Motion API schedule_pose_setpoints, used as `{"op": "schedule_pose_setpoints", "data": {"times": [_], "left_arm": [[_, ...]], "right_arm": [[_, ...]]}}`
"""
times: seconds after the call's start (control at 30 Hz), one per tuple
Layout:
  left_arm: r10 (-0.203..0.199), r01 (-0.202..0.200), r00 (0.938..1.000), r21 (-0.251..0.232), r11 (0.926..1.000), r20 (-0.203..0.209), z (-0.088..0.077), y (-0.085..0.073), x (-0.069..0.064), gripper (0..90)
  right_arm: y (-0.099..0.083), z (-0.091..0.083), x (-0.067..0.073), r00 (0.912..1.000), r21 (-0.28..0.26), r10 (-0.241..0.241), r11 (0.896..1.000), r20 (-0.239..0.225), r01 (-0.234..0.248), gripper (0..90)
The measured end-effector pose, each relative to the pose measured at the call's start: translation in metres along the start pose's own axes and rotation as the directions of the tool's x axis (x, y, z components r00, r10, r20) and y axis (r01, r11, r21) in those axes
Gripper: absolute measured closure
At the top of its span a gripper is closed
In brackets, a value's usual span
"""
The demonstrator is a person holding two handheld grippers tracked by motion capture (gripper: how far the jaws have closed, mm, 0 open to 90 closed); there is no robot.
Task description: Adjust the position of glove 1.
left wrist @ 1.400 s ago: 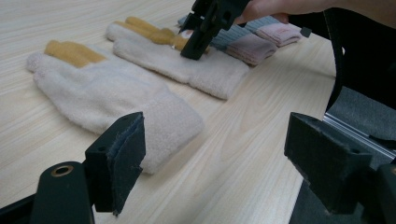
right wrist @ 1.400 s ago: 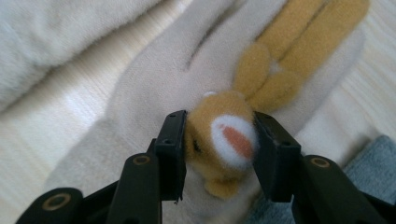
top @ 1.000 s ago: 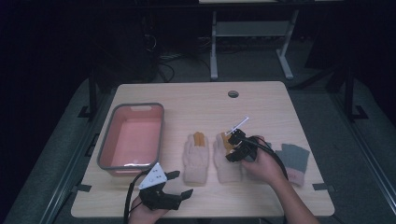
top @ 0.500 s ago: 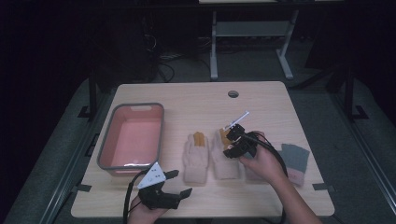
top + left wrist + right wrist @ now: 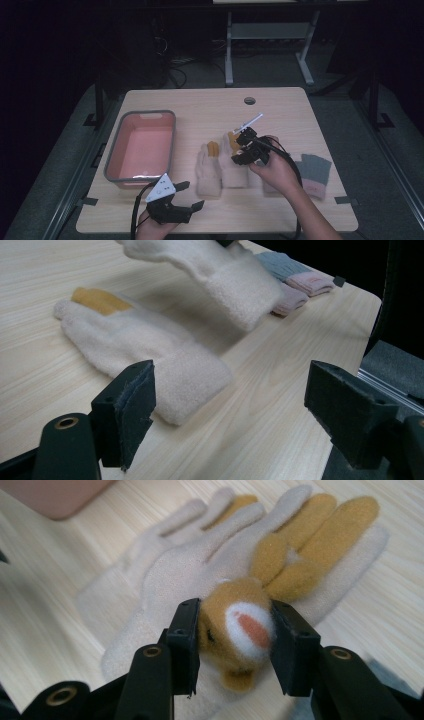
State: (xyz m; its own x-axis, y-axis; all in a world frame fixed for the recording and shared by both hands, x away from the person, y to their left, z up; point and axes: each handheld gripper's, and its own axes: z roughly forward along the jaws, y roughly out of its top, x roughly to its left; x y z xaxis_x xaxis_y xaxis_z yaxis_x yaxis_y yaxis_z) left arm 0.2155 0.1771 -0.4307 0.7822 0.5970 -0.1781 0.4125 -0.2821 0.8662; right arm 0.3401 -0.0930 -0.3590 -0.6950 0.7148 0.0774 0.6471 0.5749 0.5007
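Up on the pale wooden table, near its middle, the right gripper pinches the animal-face patch of a cream glove; in the right gripper view both black jaws press against the sides of that tan and white patch, with the glove's tan and cream fingers spreading away beyond it. In the left gripper view this glove hangs tilted above the tabletop, its cuff clear of the wood. A second cream glove lies flat just to its left, fingers pointing to the far side, with a tan patch near the fingertips; in the left gripper view it lies just beyond the jaws. The left gripper sits at the near edge of the table, held in the person's left hand, its jaws spread wide with nothing between them. A pink tub with a grey rim stands at the left of the table, well apart from the gloves. To the right of the person's right hand lies a grey glove with a pink cuff, near the right edge.
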Motion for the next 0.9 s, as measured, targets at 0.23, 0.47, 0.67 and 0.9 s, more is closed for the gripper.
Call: {"op": "schedule_pose_setpoints", "data": {"times": [0.23,0.47,0.67,0.9], "left_arm": [[-0.002,0.002,1.0,-0.003,1.0,-0.007,-0.001,0.0,0.001,20.6],[0.001,-0.001,1.0,0.006,1.0,-0.007,-0.002,0.0,0.001,20.6],[0.002,-0.002,1.0,0.01,0.9999,-0.009,-0.002,0.0,0.001,20.5],[0.0,0.0,1.0,0.004,1.0,-0.009,-0.001,0.0,0.001,20.5]], "right_arm": [[0.014,0.011,0.015,0.9994,-0.007,-0.023,1.0,-0.026,0.023,58.4],[0.023,0.025,0.026,0.9993,0.007,-0.023,1.0,-0.03,0.024,58.4],[0.029,0.035,0.034,0.9988,0.008,-0.02,1.0,-0.045,0.02,58.4],[0.032,0.042,0.04,0.9991,0.019,-0.007,1.0,-0.042,0.008,58.4]]}}
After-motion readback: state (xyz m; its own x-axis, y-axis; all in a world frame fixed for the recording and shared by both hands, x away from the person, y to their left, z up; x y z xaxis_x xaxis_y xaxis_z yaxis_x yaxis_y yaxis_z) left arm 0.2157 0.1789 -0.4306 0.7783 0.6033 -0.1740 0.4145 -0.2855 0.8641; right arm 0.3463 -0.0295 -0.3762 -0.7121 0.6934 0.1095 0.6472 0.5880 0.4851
